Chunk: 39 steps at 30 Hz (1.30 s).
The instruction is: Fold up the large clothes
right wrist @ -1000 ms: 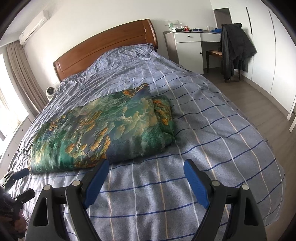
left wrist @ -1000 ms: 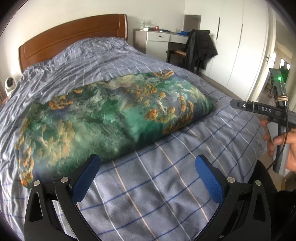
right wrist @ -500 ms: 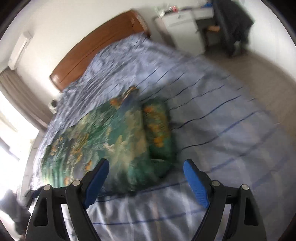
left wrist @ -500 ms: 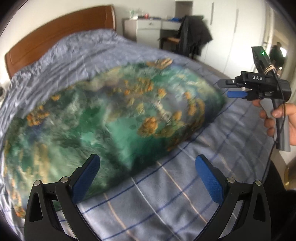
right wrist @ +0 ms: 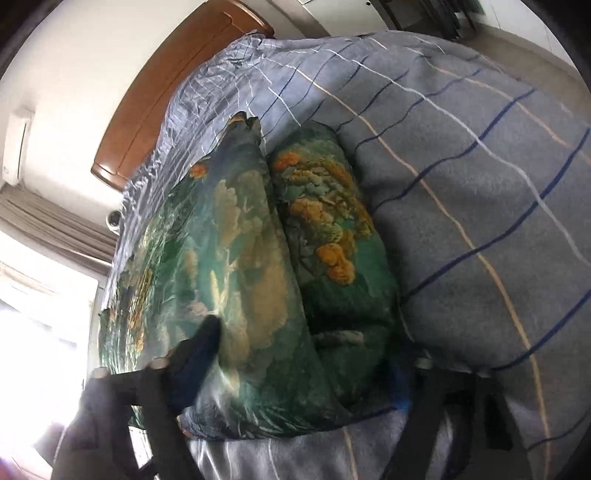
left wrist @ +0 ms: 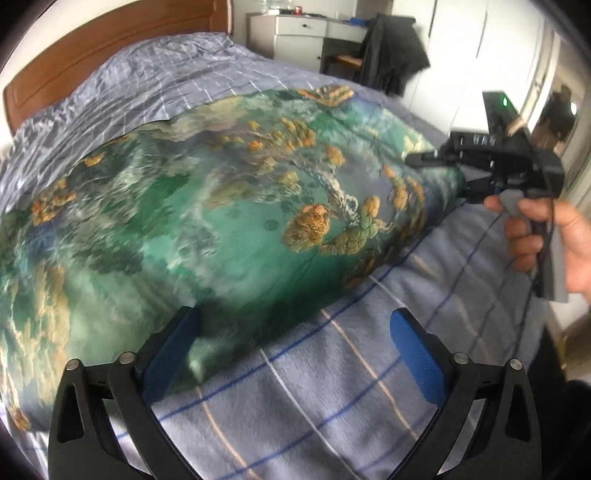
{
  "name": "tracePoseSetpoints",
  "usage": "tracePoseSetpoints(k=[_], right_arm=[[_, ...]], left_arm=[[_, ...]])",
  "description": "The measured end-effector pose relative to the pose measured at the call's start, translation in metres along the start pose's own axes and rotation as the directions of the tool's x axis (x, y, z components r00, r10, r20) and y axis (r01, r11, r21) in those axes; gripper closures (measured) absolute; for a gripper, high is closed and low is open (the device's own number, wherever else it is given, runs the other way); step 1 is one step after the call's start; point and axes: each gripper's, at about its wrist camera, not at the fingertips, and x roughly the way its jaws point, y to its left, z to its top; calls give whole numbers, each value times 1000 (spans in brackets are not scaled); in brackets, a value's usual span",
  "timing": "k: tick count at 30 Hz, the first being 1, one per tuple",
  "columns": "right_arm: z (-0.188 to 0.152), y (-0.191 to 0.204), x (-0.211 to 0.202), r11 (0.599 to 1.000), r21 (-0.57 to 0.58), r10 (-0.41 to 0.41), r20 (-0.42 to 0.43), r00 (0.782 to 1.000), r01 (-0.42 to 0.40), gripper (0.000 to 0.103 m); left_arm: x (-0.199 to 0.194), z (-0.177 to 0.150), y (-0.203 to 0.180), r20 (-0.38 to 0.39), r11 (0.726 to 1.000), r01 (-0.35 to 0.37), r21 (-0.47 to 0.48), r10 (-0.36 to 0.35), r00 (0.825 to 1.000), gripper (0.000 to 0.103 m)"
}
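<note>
A folded green quilt point(left wrist: 207, 221) with orange flowers lies across the bed. My left gripper point(left wrist: 295, 343) is open at the quilt's near edge, its left finger point(left wrist: 177, 343) against the fabric and its right finger over the bedspread. My right gripper point(right wrist: 299, 365) is at the quilt's right end point(right wrist: 295, 295), with its jaws closing. The thick folded end fills the gap, one finger point(right wrist: 203, 343) lying on top and the other mostly hidden beside the lower fold. The left wrist view shows the right gripper point(left wrist: 448, 173) at that end, held by a hand point(left wrist: 554, 240).
The bed has a blue-grey checked bedspread point(left wrist: 332, 387) and a wooden headboard point(left wrist: 92, 48). A white desk point(left wrist: 295, 29) and a chair with a dark jacket point(left wrist: 391, 55) stand beyond it, with white wardrobes at the right. A window with curtains point(right wrist: 48, 221) is on the bed's far side.
Both grippers came down and closer to the quilt. The right gripper rolled, reached the quilt's right end and narrowed its jaws around it. The left gripper stayed open.
</note>
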Motion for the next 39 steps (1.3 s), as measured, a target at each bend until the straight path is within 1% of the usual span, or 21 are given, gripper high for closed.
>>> tracePoseSetpoints(k=[2, 5, 10, 12, 14, 16, 19, 21, 23, 24, 25, 26, 28, 30, 31, 32, 34, 35, 36, 38, 39], right_arm=[[0, 9, -9, 999, -48, -6, 16, 1000, 7, 52], [-2, 35, -25, 986, -165, -31, 64, 997, 41, 63], [-9, 85, -55, 946, -319, -17, 154, 988, 66, 67], [-12, 103, -67, 932, -359, 8, 177, 984, 57, 68], [-17, 121, -78, 916, -398, 31, 198, 980, 52, 68], [-25, 143, -87, 895, -442, 48, 223, 974, 57, 68], [-40, 170, -97, 861, -505, 83, 249, 965, 56, 68], [-51, 186, -103, 832, -552, 100, 257, 961, 61, 68], [-69, 209, -105, 784, -616, 118, 267, 956, 75, 68], [-79, 218, -105, 762, -643, 123, 268, 955, 83, 68], [-87, 226, -103, 737, -670, 127, 266, 956, 89, 68], [-96, 235, -102, 707, -700, 128, 264, 956, 98, 68], [-115, 252, -97, 644, -756, 135, 266, 954, 120, 68], [-130, 267, -92, 587, -801, 148, 255, 956, 122, 68], [-138, 273, -90, 563, -817, 156, 251, 955, 123, 68], [-145, 277, -87, 544, -830, 161, 245, 956, 121, 68], [-152, 282, -85, 528, -842, 171, 232, 958, 110, 68], [-154, 283, -84, 523, -846, 176, 225, 958, 103, 68], [-155, 282, -84, 523, -846, 176, 225, 958, 103, 68], [-150, 279, -84, 535, -841, 180, 205, 962, 78, 63], [-146, 277, -84, 539, -840, 184, 192, 964, 64, 61]], left_arm=[[-13, -2, 6, 18, 999, 17, -35, -16, 1000, 1], [-37, -1, 17, 62, 997, 25, -73, -21, 998, 1], [-74, 12, 33, 108, 996, -21, -85, 30, 994, 1], [-87, 26, 40, 124, 995, -12, -95, 24, 992, 1], [-104, 44, 46, 154, 995, 23, -99, -8, 988, 1], [-117, 61, 49, 173, 993, 78, -92, -61, 983, 1], [-122, 95, 50, 144, 972, 213, -95, -199, 969, 1], [-122, 114, 49, 133, 944, 307, -124, -290, 948, 1], [-117, 128, 48, 120, 903, 396, -168, -380, 917, 1], [-112, 134, 48, 109, 887, 419, -197, -405, 908, 1], [-108, 138, 47, 96, 880, 426, -212, -415, 905, 1], [-104, 143, 46, 79, 880, 422, -218, -415, 906, 1], [-96, 149, 40, 45, 905, 377, -195, -376, 926, 1], [-85, 150, 34, -9, 942, 294, -165, -299, 954, 1], [-79, 149, 32, -37, 964, 221, -150, -229, 973, 1], [-75, 147, 31, -52, 973, 182, -139, -191, 980, 2], [-67, 141, 32, -77, 988, 101, -116, -110, 991, 33], [-65, 138, 35, -85, 989, 86, -119, -96, 992, 57], [-64, 136, 40, -83, 985, 105, -140, -117, 990, 67], [-66, 134, 50, -74, 981, 112, -160, -125, 989, 73], [-71, 134, 57, -66, 980, 108, -164, -120, 991, 74]])
